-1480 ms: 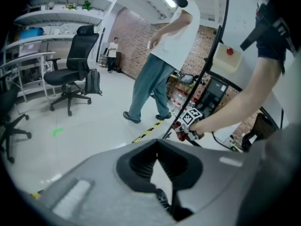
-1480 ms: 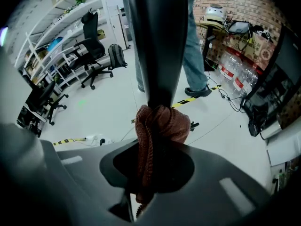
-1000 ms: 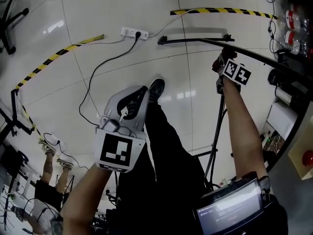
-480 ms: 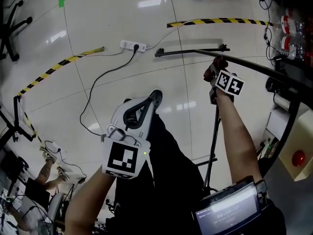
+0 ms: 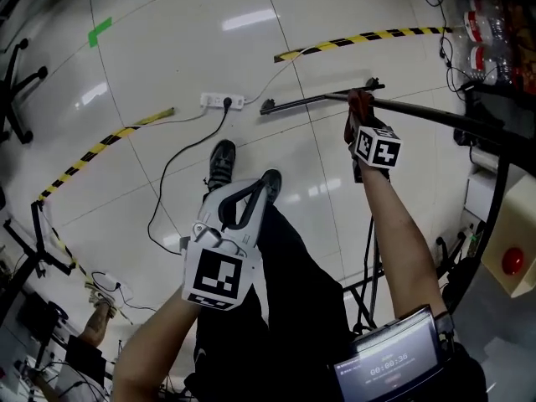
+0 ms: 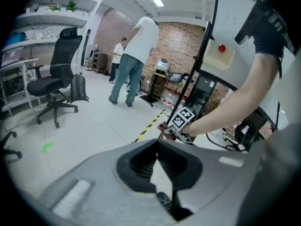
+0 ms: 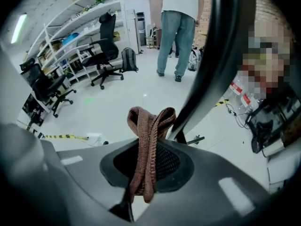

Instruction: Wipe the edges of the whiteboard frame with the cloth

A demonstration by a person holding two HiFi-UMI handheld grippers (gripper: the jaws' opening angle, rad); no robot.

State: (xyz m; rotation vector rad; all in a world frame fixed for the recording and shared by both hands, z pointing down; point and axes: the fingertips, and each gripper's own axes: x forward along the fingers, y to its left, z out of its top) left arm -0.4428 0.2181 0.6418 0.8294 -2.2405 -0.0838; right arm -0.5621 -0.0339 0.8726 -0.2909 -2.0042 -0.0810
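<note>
Pinched as a folded reddish-brown knitted cloth, the task's thing sits clamped in the narrowly parted jaws of the right gripper, touching the dark whiteboard frame edge. The left gripper hangs over the white tiled floor, jaws closed together, empty.

Glossy white floor, power strip, striped tape

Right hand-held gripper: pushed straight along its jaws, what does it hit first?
Likely the black whiteboard frame edge, with the cloth pinched in the right hand-held gripper leading. The frame sits just right of the cloth; contact is unclear. Otherwise only floor.
</note>
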